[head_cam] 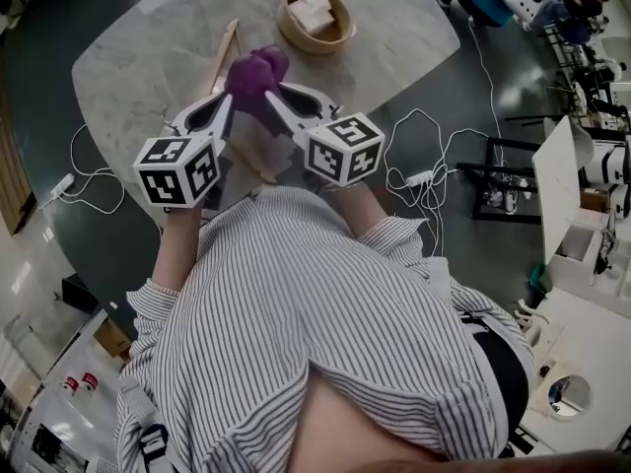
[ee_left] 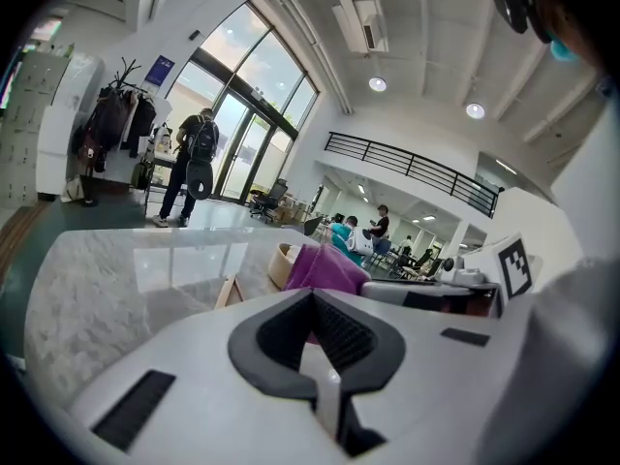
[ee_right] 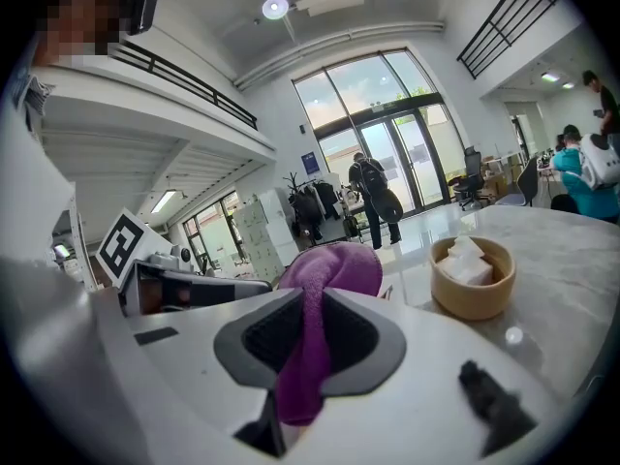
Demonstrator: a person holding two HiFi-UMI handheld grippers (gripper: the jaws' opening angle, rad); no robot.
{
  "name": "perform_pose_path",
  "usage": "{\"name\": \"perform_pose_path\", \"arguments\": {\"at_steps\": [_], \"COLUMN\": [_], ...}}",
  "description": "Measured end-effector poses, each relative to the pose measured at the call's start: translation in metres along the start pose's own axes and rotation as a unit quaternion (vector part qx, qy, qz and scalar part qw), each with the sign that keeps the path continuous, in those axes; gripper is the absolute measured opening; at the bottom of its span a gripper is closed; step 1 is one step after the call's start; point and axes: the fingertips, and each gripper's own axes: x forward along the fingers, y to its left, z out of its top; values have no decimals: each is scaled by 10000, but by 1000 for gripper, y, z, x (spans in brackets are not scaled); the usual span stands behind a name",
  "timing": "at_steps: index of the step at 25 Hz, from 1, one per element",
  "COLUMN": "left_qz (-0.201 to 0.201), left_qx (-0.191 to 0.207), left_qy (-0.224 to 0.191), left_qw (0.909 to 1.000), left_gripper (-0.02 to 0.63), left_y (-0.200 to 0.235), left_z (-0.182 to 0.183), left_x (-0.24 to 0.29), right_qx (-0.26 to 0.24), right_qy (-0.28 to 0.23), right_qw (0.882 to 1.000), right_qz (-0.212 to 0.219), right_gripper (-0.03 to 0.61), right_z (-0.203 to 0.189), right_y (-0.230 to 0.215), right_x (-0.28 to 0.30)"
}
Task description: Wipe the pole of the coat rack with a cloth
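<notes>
A purple cloth [head_cam: 254, 73] hangs bunched over the marble table [head_cam: 138, 57]. My right gripper [head_cam: 273, 95] is shut on it; in the right gripper view the cloth [ee_right: 325, 279] runs down between the pads and bulges past the tips. My left gripper [head_cam: 228, 99] is shut, its tips right beside the cloth [ee_left: 327, 267]; I see nothing clamped between its pads. A slim wooden pole [head_cam: 225, 51] slants across the table just beyond the left gripper. It shows again as a wooden frame [ee_left: 229, 292] in the left gripper view.
A wooden bowl [head_cam: 315, 16] with white tissue stands at the table's far side. Cables and a power strip [head_cam: 419, 178] lie on the dark floor to the right. A loaded coat rack [ee_right: 308, 201] and people stand far off by the glass doors.
</notes>
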Motion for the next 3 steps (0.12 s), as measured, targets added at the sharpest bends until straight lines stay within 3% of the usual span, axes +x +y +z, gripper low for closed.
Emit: {"name": "perform_pose_path", "arguments": {"at_steps": [3], "left_qz": [34], "left_qx": [-36], "left_qy": [1], "left_qw": [10000], "left_gripper": [9], "left_y": [5], "left_z": [0], "left_x": [1], "right_qx": [2], "right_qy": [-21], "right_qw": [10000], "right_qz": [8], "right_gripper": [61], "right_z": [0], "right_y": [-1], "right_x": [2]}}
